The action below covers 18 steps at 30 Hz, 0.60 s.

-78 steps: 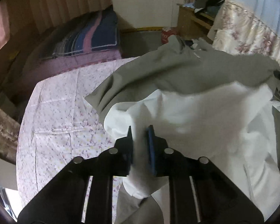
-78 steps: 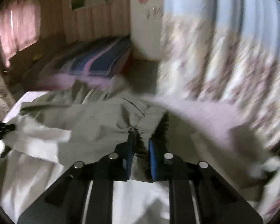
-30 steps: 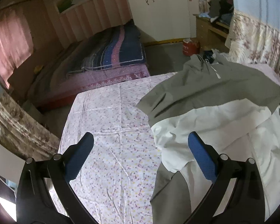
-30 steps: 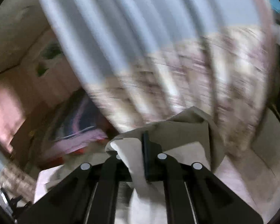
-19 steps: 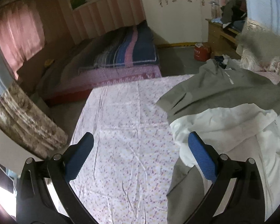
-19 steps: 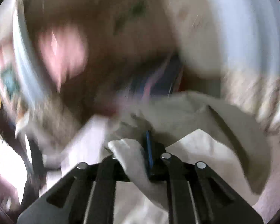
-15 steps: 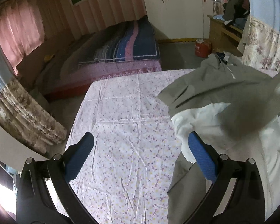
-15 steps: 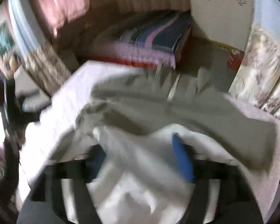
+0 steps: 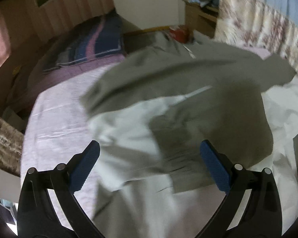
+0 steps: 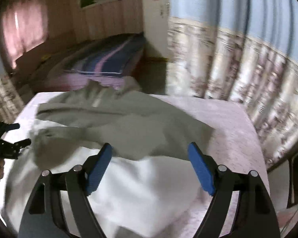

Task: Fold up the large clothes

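A large grey garment with a white lining (image 9: 180, 91) lies spread on the floral bedsheet (image 9: 55, 117). Its grey outer side covers the far part and the white lining shows nearer me. In the right wrist view the same garment (image 10: 129, 127) lies across the bed with the white lining in front. My left gripper (image 9: 149, 164) is open and empty, just above the garment's near folds. My right gripper (image 10: 150, 168) is open and empty over the white lining. The left gripper also shows at the left edge of the right wrist view (image 10: 8, 138).
A second bed with a striped blue and pink blanket (image 9: 93, 41) stands beyond a strip of floor. Floral curtains (image 10: 248, 75) hang close along the right side of the bed. A wooden dresser (image 9: 200, 17) and a red container (image 9: 178, 32) stand at the far wall.
My right gripper has let go of the garment and now stands open; the flap it swung over has landed on the bed. My left gripper, open throughout, has moved closer over the garment.
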Motion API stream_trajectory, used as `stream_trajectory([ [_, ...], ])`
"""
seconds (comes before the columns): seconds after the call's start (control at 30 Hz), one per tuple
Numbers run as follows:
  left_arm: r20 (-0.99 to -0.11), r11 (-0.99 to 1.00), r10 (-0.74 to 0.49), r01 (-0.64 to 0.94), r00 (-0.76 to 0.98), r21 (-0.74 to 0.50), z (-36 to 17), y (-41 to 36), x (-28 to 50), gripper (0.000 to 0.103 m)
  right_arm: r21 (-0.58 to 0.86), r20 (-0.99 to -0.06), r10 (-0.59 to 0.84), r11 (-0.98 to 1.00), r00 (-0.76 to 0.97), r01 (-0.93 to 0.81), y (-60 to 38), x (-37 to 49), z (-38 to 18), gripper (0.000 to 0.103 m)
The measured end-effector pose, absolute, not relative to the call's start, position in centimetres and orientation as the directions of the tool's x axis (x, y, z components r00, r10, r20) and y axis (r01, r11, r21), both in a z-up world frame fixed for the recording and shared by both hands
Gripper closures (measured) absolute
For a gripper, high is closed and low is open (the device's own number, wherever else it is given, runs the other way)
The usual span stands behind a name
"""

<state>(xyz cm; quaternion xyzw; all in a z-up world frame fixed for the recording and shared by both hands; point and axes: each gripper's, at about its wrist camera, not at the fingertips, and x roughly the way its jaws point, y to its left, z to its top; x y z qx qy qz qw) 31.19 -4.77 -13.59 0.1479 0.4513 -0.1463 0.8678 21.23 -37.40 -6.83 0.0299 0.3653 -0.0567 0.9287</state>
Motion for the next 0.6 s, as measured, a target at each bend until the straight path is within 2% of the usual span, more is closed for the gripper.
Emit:
stream_trajectory([
  [0.07, -0.852, 0.909, -0.124, 0.402, 0.508, 0.108, -15.1, -6.0, 31.6, 0.007, 0.010, -0.699, -0.115, 0.985, 0.706, 0.170, -38.9, 21.2, -8.0, 0.024],
  [0.1, -0.868, 0.903, -0.137, 0.420, 0.476, 0.088, -15.9, -6.6, 31.7, 0.026, 0.005, -0.712, -0.142, 0.978, 0.688, 0.207, -39.6, 21.3, -8.8, 0.024],
  [0.17, -0.892, 0.888, -0.167, 0.457, 0.419, 0.048, -17.1, -7.9, 31.7, 0.053, 0.026, -0.732, -0.136, 0.973, 0.667, 0.228, -40.7, 21.4, -10.1, 0.024],
  [0.23, -0.870, 0.878, -0.136, 0.465, 0.475, 0.117, -16.8, -8.8, 31.0, 0.073, 0.064, -0.742, -0.096, 0.975, 0.663, 0.213, -41.1, 21.5, -11.1, 0.029],
  [0.27, -0.861, 0.877, -0.142, 0.465, 0.488, 0.119, -16.3, -9.0, 30.8, 0.079, 0.071, -0.742, -0.087, 0.976, 0.665, 0.207, -41.1, 21.6, -11.3, 0.035],
  [0.43, -0.746, 0.905, -0.198, 0.411, 0.636, 0.110, -9.2, -6.6, 29.7, 0.087, 0.092, -0.682, -0.076, 0.978, 0.728, 0.187, -40.3, 21.7, -9.3, 0.034],
  [0.5, -0.714, 0.925, -0.177, 0.363, 0.678, 0.116, -6.6, -3.9, 29.8, 0.087, 0.094, -0.649, -0.075, 0.980, 0.757, 0.178, -39.4, 21.8, -8.2, 0.034],
  [0.6, -0.706, 0.939, -0.092, 0.298, 0.702, 0.174, -6.3, 0.0, 30.5, 0.086, 0.075, -0.642, -0.055, 0.988, 0.765, 0.134, -37.4, 22.8, -7.7, 0.034],
])
